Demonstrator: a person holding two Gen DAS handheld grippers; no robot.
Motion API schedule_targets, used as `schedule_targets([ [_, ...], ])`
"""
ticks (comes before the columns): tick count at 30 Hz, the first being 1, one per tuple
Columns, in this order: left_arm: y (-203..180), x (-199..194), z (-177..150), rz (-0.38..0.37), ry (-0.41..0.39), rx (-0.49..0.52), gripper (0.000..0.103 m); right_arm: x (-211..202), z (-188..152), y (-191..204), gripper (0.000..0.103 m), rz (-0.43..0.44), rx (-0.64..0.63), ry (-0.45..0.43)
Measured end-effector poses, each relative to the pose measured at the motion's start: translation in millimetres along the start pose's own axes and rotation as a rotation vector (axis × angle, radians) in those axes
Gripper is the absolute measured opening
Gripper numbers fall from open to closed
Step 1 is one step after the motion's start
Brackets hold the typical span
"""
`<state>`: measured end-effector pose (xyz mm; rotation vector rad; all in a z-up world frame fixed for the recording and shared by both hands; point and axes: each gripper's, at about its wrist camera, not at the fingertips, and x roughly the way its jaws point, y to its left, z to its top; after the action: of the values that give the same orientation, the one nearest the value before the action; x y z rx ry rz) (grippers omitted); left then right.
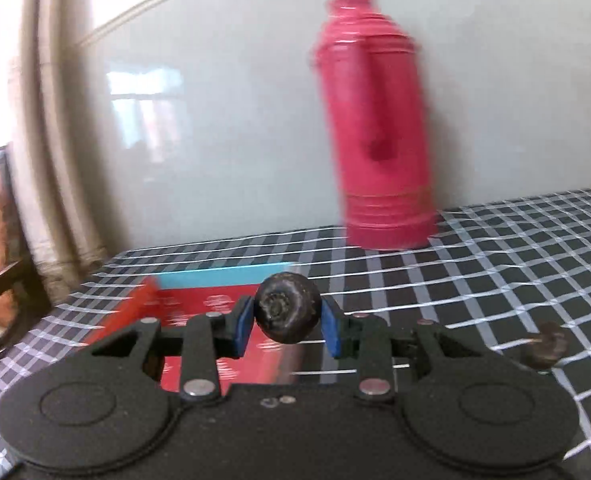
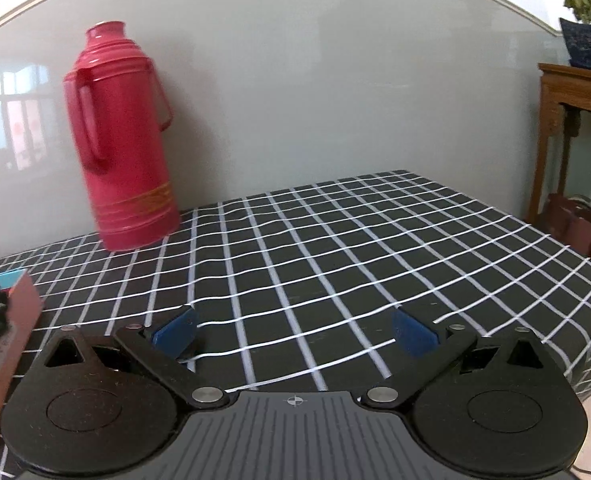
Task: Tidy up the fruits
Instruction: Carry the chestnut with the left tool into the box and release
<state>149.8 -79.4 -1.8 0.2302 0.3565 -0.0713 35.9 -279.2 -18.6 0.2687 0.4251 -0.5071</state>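
Dark round fruit (image 1: 287,313) pinched between our left tool (image 1: 288,322) pads, above red box (image 1: 199,308). Second fruit (image 1: 545,345) lies right of it. Our right tool (image 2: 295,332) gapes wide, holding nothing, over checked surface (image 2: 335,240).

Home room, checked tablecloth (image 2: 335,240), red thermos (image 2: 123,140), wooden stand (image 2: 575,120), potted plant (image 2: 585,20)

Both views are lit by soft daylight, and a window is seen reflected as pale glare on the glossy wall (image 1: 215,120). The left wrist view is smeared by motion blur, worst on the red thermos (image 1: 375,128). The right wrist view is sharper. Straight lines are bent hard at the fisheye edges.
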Motion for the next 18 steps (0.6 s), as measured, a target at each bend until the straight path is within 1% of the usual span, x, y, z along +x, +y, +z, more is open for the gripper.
schedule_targets([
  [2, 16, 4, 0, 0.056, 0.024, -0.014, 0.027, 0, -1, 9, 0.103, 0.02, -0.008, 0.003],
  [4, 30, 10, -3, 0.092, 0.064, -0.035, 0.027, 1, -3, 19, 0.103, 0.039, -0.024, 0.003],
  [10, 60, 29, -9, 0.143, 0.201, -0.076, 0.027, 5, -9, 48, 0.103, 0.075, -0.066, 0.015],
  [14, 78, 31, -16, 0.139, 0.275, -0.097, 0.03, 6, -14, 62, 0.103, 0.092, -0.089, 0.022],
  [15, 80, 28, -18, 0.139, 0.28, -0.1, 0.035, 7, -15, 65, 0.103, 0.093, -0.095, 0.024],
  [17, 84, 23, -19, 0.118, 0.285, -0.109, 0.036, 8, -17, 70, 0.103, 0.098, -0.103, 0.029],
  [18, 87, 19, -19, 0.118, 0.281, -0.108, 0.039, 10, -17, 72, 0.103, 0.1, -0.105, 0.032],
])
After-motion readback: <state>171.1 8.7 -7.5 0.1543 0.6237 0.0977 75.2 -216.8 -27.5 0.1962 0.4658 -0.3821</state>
